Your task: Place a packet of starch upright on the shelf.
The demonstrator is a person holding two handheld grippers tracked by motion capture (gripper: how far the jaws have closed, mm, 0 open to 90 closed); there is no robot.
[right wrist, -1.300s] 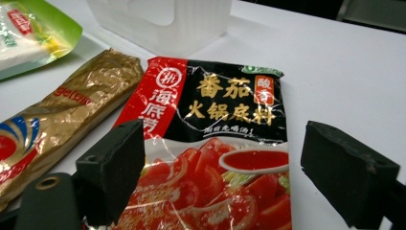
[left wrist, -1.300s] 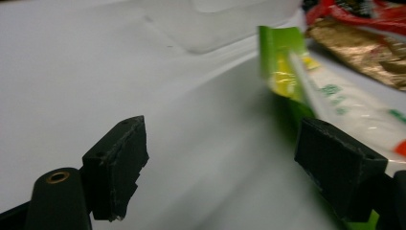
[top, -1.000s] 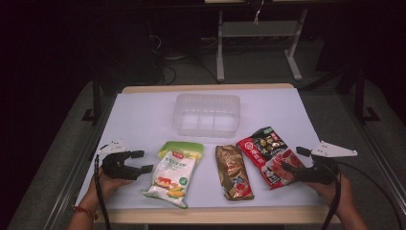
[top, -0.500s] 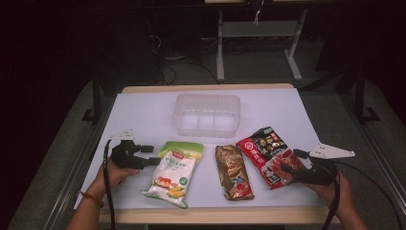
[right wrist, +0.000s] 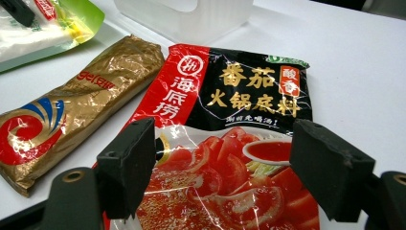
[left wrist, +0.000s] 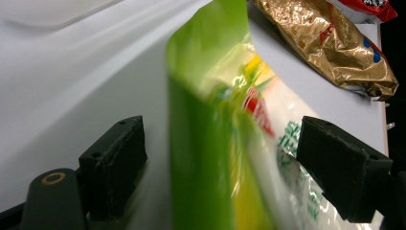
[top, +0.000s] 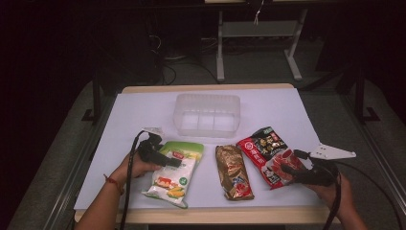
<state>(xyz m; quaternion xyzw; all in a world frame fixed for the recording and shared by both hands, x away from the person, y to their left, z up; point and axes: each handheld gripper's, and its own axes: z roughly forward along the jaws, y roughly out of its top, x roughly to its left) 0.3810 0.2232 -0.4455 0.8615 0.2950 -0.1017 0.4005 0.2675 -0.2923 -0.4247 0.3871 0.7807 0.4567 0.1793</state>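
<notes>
A green and white snack bag (top: 174, 175) lies at the front left of the white table (top: 143, 110). My left gripper (top: 172, 160) is at its upper left edge, open, and the bag's green edge (left wrist: 225, 143) stands blurred between the jaws of my left gripper (left wrist: 230, 163). A gold foil bag (top: 233, 170) lies in the middle. To its right lies a red and black hotpot base packet (top: 265, 148). My right gripper (top: 293, 162) is open at its near right corner; the packet's tomato picture (right wrist: 239, 105) lies beyond the jaws of my right gripper (right wrist: 234, 172).
A clear plastic container (top: 207, 114) stands empty behind the bags at the table's middle. The gold bag (right wrist: 72, 115) lies just left of the red packet. A metal frame (top: 258, 33) stands on the dark floor beyond the far edge.
My left gripper has moved right and forward from the bare table onto the green bag's edge. My right gripper has barely shifted by the red packet.
</notes>
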